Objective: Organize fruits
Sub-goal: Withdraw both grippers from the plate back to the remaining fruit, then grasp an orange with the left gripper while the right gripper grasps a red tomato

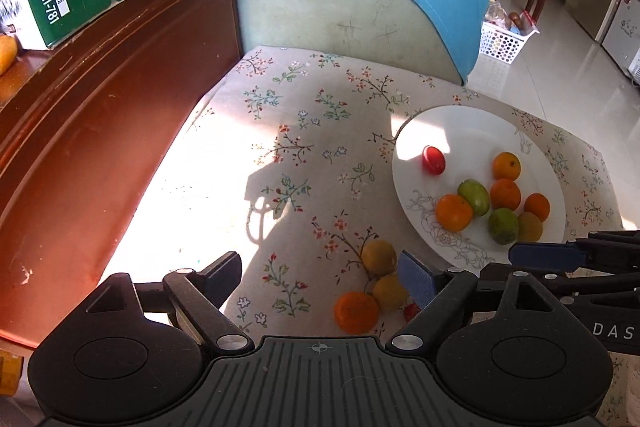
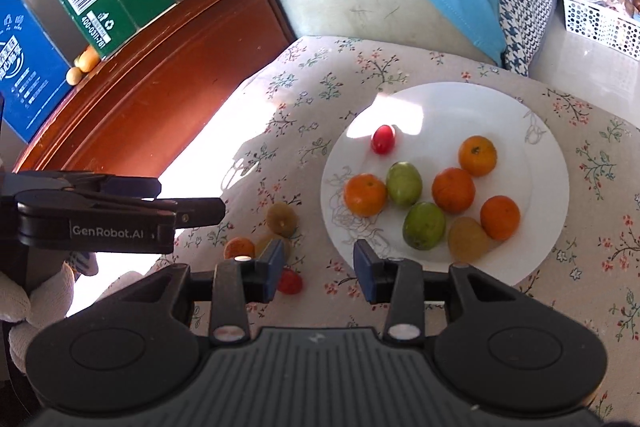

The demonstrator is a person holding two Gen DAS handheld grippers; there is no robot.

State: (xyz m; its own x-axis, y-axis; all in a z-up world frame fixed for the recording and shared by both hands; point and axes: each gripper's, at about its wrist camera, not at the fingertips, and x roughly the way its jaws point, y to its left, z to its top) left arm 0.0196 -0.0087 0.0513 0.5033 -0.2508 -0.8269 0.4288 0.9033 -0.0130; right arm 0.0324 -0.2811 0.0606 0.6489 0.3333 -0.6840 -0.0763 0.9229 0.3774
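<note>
Fingers on both of my grippers stand apart and hold nothing. Left gripper (image 1: 320,275) hovers low over the flowered cushion (image 1: 280,131), with three loose fruits just beside its right finger: an orange (image 1: 356,311) and two yellowish fruits (image 1: 379,258), touching in a cluster. Right gripper (image 2: 318,267) hovers near the front rim of the white plate (image 2: 532,267), and a small red tomato (image 2: 290,281) lies just beside its left finger.

On the plate sit four oranges, two green fruits (image 2: 404,183), one brownish fruit and a red tomato off alone toward the back.

My worry: the cushion is soft and the fruits are round, so a push from a finger could roll one off the edge to the floor. The two grippers are also close together and could bump over the same cluster.

The green fruits are oval, their long axes running roughly from front-left to back-right; the oranges are round, with no clear direction.
</note>
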